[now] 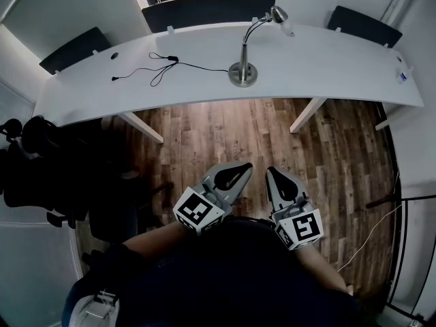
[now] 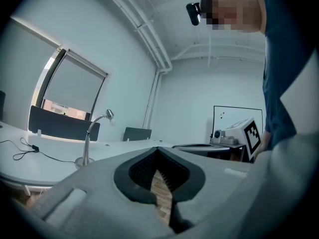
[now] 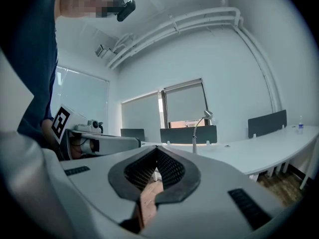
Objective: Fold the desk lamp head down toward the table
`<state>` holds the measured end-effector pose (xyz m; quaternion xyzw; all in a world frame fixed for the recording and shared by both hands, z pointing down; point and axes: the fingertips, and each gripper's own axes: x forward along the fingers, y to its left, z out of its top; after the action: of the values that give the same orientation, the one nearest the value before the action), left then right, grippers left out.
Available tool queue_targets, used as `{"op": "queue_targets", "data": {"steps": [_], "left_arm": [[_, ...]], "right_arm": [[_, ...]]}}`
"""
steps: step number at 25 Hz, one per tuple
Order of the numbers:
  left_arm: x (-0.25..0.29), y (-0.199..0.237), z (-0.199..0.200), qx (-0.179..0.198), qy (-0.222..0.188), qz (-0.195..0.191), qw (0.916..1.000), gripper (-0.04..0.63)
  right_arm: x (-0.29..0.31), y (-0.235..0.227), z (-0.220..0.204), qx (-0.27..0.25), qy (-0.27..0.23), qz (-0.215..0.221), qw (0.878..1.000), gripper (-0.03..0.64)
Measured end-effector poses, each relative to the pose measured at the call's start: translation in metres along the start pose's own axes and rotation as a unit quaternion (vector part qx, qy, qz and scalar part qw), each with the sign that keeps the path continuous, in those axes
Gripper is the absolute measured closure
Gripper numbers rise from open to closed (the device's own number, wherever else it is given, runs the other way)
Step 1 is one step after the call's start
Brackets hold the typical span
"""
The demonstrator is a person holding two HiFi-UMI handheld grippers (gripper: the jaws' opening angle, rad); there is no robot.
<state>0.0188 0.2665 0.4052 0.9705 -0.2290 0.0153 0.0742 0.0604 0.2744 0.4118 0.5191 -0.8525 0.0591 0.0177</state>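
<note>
Head view first: one long curved white surface (image 1: 340, 67) across the top, bearing one desk lamp (image 1: 243, 72) just right of the middle, upright on its round base, neck arched, head raised up and to the right. Left of the base, one thin black cable (image 1: 160, 67) in loose loops; at the far right end, one small bottle (image 1: 402, 77). Behind the surface, three dark chair backs (image 1: 208, 11). Well apart from the lamp, low in the frame, two tongs side by side: left tongs (image 1: 246, 165) and right tongs (image 1: 270, 170), each with one marker cube, both closed and empty. Between tongs and lamp, a stretch of wooden floor (image 1: 231, 135) and the near edge of the surface. At the left, one black office chair (image 1: 27, 162). Left gripper view next: jaws pressed together at the tips, gripping nothing; beyond them the lamp at the left on the surface, two chair backs, one blinded window (image 2: 75, 88), one whiteboard (image 2: 237, 118), and the other tongs' cube at the right. Right gripper view last: jaws likewise together and empty; lamp far off at the middle, three chair backs, the bottle at the right end.
</note>
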Motion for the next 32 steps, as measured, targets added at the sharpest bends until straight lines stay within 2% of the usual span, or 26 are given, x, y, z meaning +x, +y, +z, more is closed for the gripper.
{"op": "queue_targets", "data": {"steps": [4,10,16,23,32], "left_arm": [[0.038,0.066,0.009,-0.007,-0.007,-0.014,0.9998,0.591],[0.095,0.167,0.043,0.003,-0.010,-0.043,0.9990,0.591],[0.136,0.248,0.059,0.001,-0.009,-0.058,0.9983,0.591],[0.165,0.290,0.063,-0.006,-0.004,-0.039,0.9992,0.591],[0.197,0.330,0.055,0.005,0.012,0.011,0.9999,0.591]], "right_arm": [[0.063,-0.037,0.003,-0.004,0.006,-0.017,1.000,0.607],[0.162,-0.084,0.030,-0.019,0.009,-0.033,0.999,0.607],[0.238,-0.124,0.052,-0.038,0.009,-0.057,0.998,0.607],[0.274,-0.155,0.059,-0.065,0.021,-0.051,0.996,0.606],[0.304,-0.195,0.071,-0.090,0.023,-0.022,0.995,0.606]]}}
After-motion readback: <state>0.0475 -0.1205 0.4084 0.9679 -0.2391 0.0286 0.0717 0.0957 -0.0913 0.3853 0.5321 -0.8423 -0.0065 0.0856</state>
